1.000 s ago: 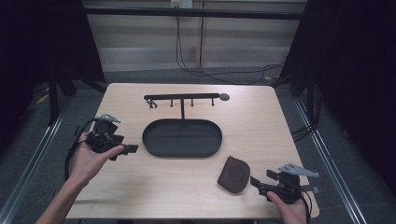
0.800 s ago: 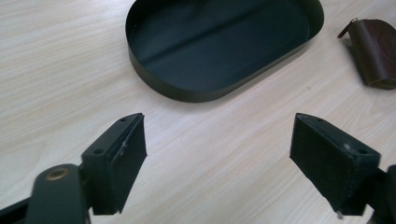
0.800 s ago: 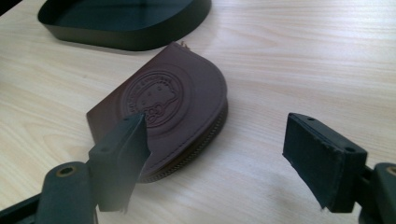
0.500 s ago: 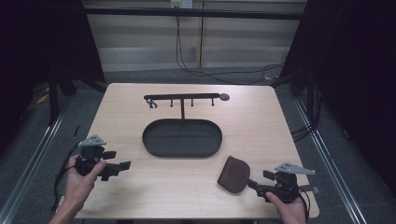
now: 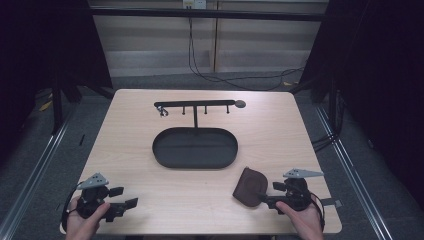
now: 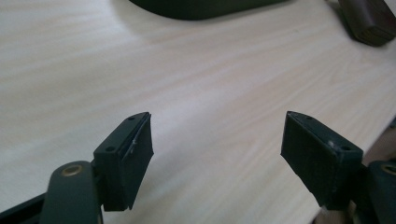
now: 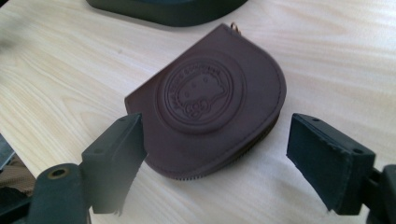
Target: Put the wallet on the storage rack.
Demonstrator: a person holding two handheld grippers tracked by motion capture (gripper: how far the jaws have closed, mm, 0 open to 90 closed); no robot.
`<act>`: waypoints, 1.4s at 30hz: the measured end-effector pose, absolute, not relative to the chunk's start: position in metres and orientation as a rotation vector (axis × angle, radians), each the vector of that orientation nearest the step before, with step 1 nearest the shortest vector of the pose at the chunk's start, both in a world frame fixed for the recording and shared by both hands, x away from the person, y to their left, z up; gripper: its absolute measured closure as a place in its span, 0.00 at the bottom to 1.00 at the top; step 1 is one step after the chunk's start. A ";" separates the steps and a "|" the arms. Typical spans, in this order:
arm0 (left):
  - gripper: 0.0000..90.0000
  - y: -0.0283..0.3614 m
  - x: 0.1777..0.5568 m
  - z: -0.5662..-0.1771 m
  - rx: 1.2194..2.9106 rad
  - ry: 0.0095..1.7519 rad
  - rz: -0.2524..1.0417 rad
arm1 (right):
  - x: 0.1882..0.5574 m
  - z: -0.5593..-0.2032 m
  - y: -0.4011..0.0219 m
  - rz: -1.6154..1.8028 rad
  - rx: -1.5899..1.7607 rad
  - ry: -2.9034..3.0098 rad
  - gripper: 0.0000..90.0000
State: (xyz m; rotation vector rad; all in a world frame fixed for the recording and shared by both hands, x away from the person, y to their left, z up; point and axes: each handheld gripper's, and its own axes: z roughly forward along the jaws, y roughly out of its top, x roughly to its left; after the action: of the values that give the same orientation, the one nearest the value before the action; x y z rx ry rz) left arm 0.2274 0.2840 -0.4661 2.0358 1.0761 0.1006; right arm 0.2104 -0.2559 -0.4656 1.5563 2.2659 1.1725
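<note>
A dark brown leather coin pouch (image 5: 250, 185) with an embossed round emblem lies flat on the wooden table near its front right. My right gripper (image 5: 267, 194) is right behind it, open. Its jaws have just been opening. In the right gripper view the pouch (image 7: 205, 93) sits partly between the pads (image 7: 327, 158) without touching them. My left gripper (image 5: 125, 197) is low over the front left corner of the table, open and holding nothing. The left gripper view shows its gripper (image 6: 217, 126) over bare wood, with the pouch (image 6: 369, 21) far off.
A black oval tray (image 5: 161, 155) sits mid-table. Behind it stands a black rack (image 5: 195, 105) with several pegs, with a small metal ring (image 5: 161, 113) hanging at its left end. The table edge (image 5: 200, 232) runs close to both hands.
My left hand has drawn back from beside the tray to the front left corner and sunk lower. The right hand has stayed by the pouch, its jaws a little wider.
</note>
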 end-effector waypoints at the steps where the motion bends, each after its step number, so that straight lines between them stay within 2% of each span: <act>1: 0.28 0.283 0.225 -0.468 2.045 1.064 0.093 | 0.212 -0.464 -0.256 1.178 1.556 2.265 0.21; 5: 0.27 0.276 0.223 -0.469 2.072 1.025 0.122 | 0.222 -0.456 -0.258 1.135 1.565 2.285 0.24; 7: 0.22 0.270 0.227 -0.470 2.104 1.001 0.110 | 0.229 -0.455 -0.258 1.126 1.604 2.288 0.24; 18: 0.24 0.262 0.230 -0.473 2.113 0.974 0.042 | 0.264 -0.443 -0.243 0.883 1.612 2.450 0.31; 26: 0.23 0.264 0.231 -0.472 2.098 0.977 0.041 | 0.286 -0.446 -0.230 0.657 1.624 2.583 0.20; 37: 0.23 0.263 0.230 -0.472 2.107 0.966 0.034 | 0.299 -0.455 -0.219 0.516 1.640 2.681 0.20; 42: 0.23 0.265 0.231 -0.472 2.097 0.984 0.042 | 0.302 -0.458 -0.215 0.473 1.654 2.687 0.17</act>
State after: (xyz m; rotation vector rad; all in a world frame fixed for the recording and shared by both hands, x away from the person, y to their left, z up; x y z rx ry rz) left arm 0.2306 0.2651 -0.4716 2.0968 0.9836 0.0424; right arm 0.3022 -0.2154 -0.4580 1.6541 2.6870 0.4734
